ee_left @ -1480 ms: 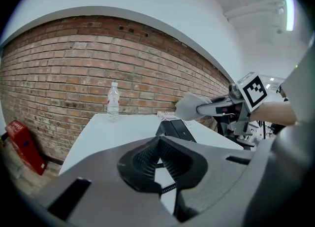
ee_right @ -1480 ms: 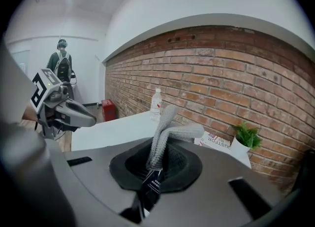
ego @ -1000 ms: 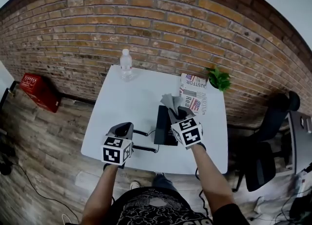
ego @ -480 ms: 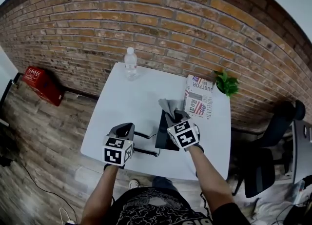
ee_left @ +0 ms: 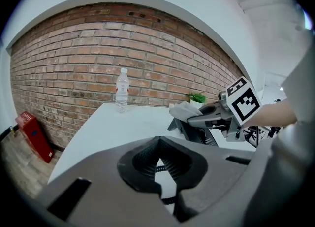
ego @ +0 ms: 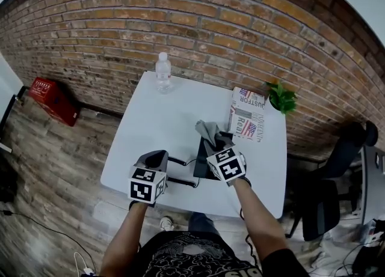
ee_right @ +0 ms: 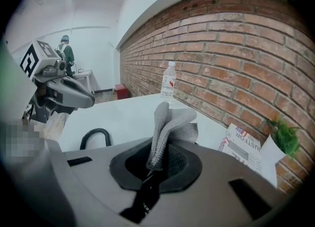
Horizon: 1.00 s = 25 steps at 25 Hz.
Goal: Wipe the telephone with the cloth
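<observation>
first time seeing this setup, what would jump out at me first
The red brick wall fills the background behind a white table. Towards the table's right, the right claw grips a grey cloth above the black telephone. A water bottle stands alone at the far edge, near the wall.

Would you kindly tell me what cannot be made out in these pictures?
Telephone buttons: head view, right claw and cloth cover them.
Telephone: right gripper view, nearly all hidden behind the claw.
Newspaper small print: too small in every view.
Cord ends: left gripper view, left claw hides them.
</observation>
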Motion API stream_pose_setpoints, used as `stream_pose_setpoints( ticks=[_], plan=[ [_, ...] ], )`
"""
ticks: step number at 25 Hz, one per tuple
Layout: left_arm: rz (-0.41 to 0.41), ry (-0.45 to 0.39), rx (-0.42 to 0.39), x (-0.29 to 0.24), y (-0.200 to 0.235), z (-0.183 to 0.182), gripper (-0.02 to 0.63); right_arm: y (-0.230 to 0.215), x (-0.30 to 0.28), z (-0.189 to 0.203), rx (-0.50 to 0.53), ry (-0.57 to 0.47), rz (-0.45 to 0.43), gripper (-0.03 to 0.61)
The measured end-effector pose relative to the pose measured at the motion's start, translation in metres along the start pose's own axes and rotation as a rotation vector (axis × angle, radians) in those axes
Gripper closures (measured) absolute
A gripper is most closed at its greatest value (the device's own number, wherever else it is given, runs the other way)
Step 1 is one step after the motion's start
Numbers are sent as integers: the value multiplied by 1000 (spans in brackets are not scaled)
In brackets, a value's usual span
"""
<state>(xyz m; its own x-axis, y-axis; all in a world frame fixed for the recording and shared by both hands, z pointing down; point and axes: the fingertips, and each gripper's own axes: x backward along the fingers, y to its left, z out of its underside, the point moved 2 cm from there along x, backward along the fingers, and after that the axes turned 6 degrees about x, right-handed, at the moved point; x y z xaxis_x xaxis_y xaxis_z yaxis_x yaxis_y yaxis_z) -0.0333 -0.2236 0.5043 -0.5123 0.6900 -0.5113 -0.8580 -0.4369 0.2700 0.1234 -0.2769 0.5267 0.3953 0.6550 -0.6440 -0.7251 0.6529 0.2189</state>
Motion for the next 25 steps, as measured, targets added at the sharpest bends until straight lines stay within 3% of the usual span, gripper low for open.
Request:
stream_pose_setpoints(
  ticks=[25],
  plan=[
    [49, 1, -43, 38, -6, 28, 608, 64, 22, 43, -75, 47, -1, 568]
  ],
)
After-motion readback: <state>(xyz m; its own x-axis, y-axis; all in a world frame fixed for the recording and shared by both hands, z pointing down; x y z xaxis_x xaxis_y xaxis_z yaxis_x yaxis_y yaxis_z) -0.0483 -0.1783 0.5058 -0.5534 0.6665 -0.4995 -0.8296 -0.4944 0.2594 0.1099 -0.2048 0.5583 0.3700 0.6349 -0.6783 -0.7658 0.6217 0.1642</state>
